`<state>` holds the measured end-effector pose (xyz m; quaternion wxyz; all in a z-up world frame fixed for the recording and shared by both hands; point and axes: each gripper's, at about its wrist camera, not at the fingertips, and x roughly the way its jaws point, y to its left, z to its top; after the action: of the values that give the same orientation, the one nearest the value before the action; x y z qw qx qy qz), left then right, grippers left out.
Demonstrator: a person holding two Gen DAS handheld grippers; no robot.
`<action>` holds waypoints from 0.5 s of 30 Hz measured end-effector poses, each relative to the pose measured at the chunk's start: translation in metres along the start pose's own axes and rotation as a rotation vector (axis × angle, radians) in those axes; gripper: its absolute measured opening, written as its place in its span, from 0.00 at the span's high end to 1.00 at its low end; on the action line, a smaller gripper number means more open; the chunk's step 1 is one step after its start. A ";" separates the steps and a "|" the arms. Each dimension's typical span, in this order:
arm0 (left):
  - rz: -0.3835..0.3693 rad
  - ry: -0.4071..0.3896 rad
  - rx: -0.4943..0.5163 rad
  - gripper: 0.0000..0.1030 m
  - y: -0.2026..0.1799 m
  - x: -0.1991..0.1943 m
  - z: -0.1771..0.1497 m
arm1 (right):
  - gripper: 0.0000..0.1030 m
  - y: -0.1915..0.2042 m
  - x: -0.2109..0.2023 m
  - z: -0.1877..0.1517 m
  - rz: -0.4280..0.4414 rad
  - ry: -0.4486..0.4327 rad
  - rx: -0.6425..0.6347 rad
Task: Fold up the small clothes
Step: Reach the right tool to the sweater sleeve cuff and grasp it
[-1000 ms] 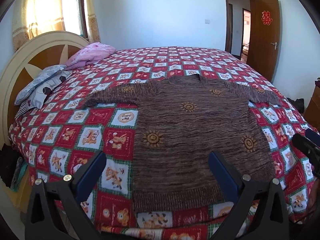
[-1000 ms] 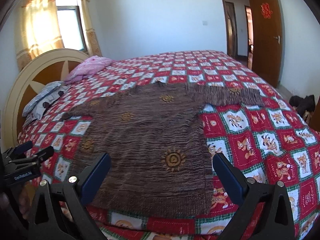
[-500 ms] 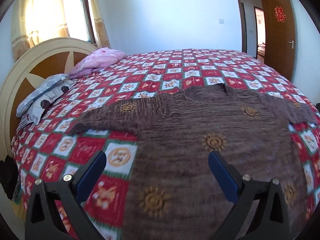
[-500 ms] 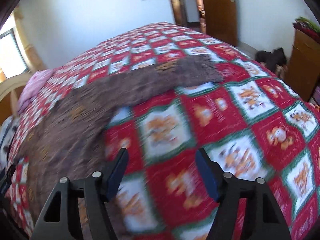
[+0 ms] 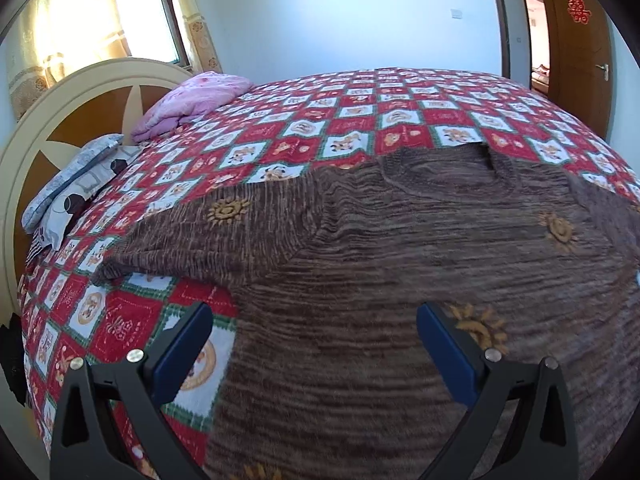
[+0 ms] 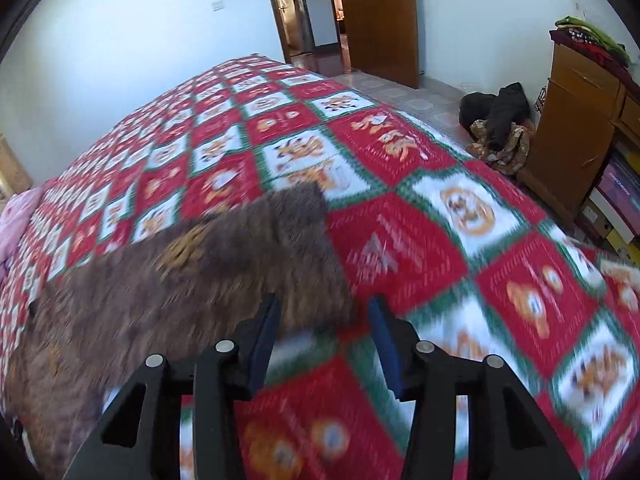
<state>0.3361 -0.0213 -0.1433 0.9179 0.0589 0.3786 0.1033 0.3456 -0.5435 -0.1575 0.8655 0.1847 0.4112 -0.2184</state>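
Note:
A brown knitted sweater (image 5: pixel 380 248) with yellow sun motifs lies flat, front up, on the red, white and green checked bedspread (image 5: pixel 360 120). Its left sleeve (image 5: pixel 192 236) stretches out to the left. My left gripper (image 5: pixel 314 344) is open wide and empty, low over the sweater's body near the left armpit. In the right wrist view the sweater's right sleeve (image 6: pixel 256 256) lies across the bedspread (image 6: pixel 440 240). My right gripper (image 6: pixel 324 324) is open, narrower than the left, with the sleeve's cuff end just ahead of its jaws. That view is blurred.
A round wooden headboard (image 5: pixel 80 120), a grey pillow (image 5: pixel 76 184) and a pink quilt (image 5: pixel 192 100) are at the bed's left end. A wooden cabinet (image 6: pixel 576 120) with clothes on top, dark clothes on the floor (image 6: pixel 496 120) and a wooden door (image 6: pixel 380 20) lie right of the bed.
Both grippers moved forward and lower over the bed. The left went toward the sweater's left armpit. The right swung right toward the right sleeve's cuff and its jaws narrowed.

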 end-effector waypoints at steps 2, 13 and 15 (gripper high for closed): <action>0.022 0.000 -0.008 0.00 0.003 0.006 0.002 | 0.57 -0.004 0.014 0.012 -0.002 0.011 0.015; 0.013 0.029 -0.019 0.00 0.004 0.024 0.004 | 0.87 0.009 0.043 0.033 0.015 0.031 -0.035; 0.008 0.028 -0.019 0.00 0.004 0.024 0.004 | 0.92 0.017 0.043 0.033 0.019 0.033 -0.070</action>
<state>0.3549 -0.0123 -0.1566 0.9127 0.0502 0.3899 0.1116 0.4000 -0.5556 -0.1696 0.8665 0.1617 0.4312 -0.1926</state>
